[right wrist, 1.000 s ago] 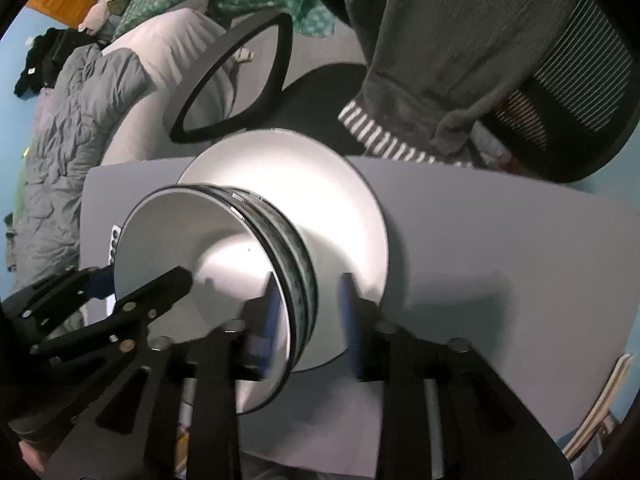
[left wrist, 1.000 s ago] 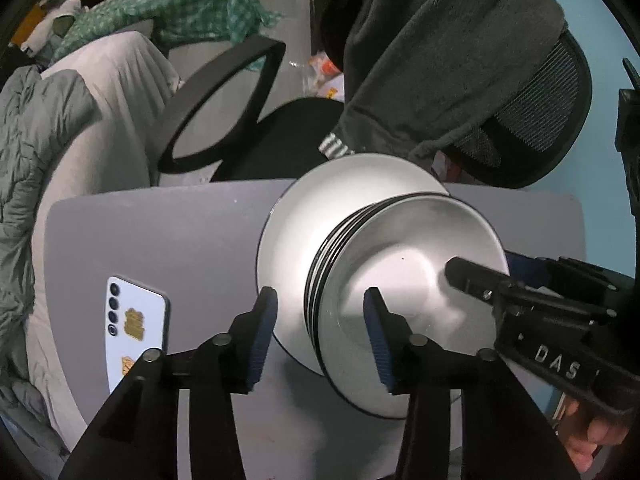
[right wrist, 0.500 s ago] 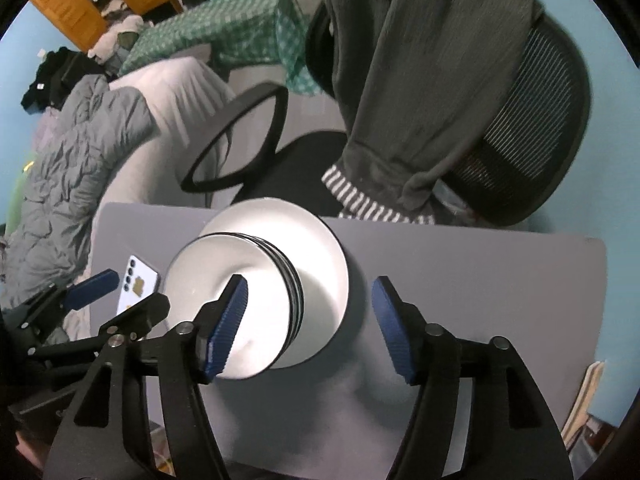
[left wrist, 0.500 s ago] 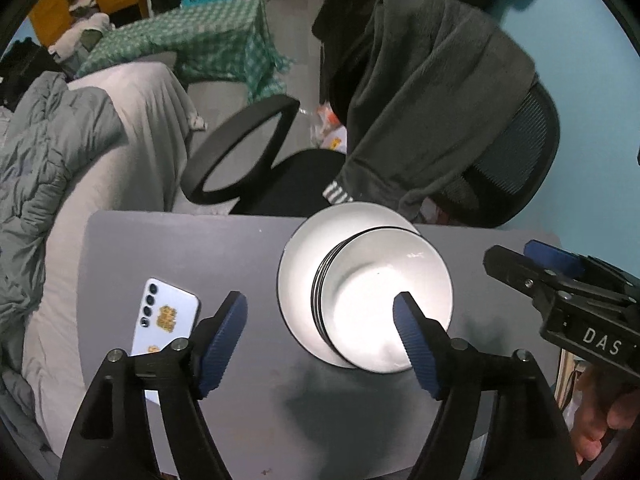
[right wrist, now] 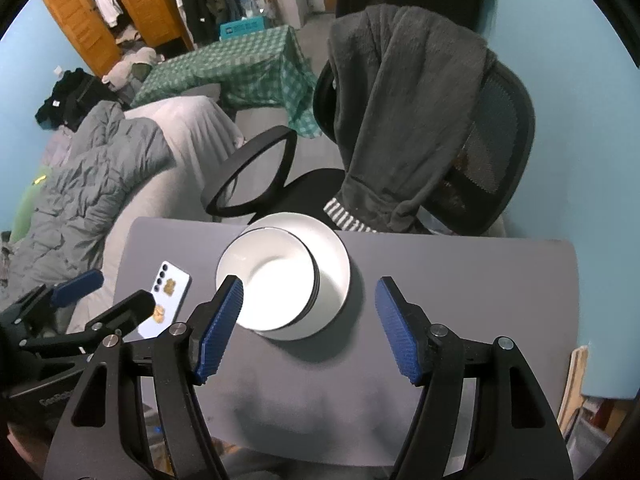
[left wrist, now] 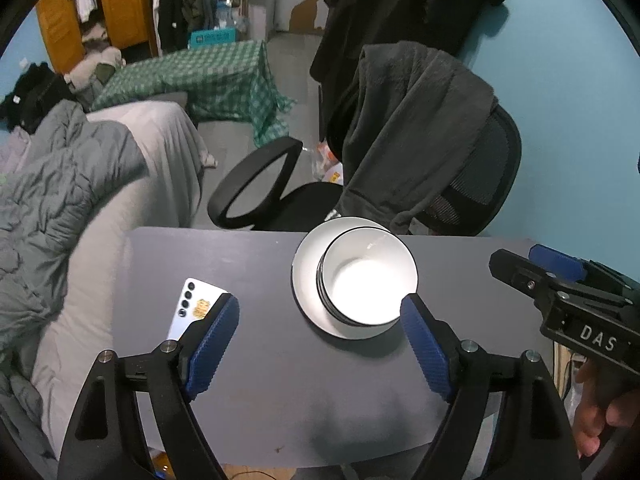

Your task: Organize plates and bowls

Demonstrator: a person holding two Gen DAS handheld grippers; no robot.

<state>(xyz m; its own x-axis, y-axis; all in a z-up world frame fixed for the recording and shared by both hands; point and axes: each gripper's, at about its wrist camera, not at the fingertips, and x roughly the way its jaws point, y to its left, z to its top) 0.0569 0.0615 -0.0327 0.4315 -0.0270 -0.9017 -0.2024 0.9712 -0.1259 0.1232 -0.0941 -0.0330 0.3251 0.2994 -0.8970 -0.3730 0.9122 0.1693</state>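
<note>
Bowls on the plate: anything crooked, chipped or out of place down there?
The bowls sit nested but off-centre on the plate, pushed toward its right edge in the left wrist view. No chips or spills show. The phone lies on the table among the dishware.

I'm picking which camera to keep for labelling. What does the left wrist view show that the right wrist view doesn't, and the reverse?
Only the left wrist view shows a bare hand gripping the right gripper, at its right edge. Only the right wrist view shows the grey-and-white striped cuff of the dark fleece garment on the chair. Both show the stacked white bowls on the white round plate, the white phone, the grey table, and open, empty jaws.
</note>
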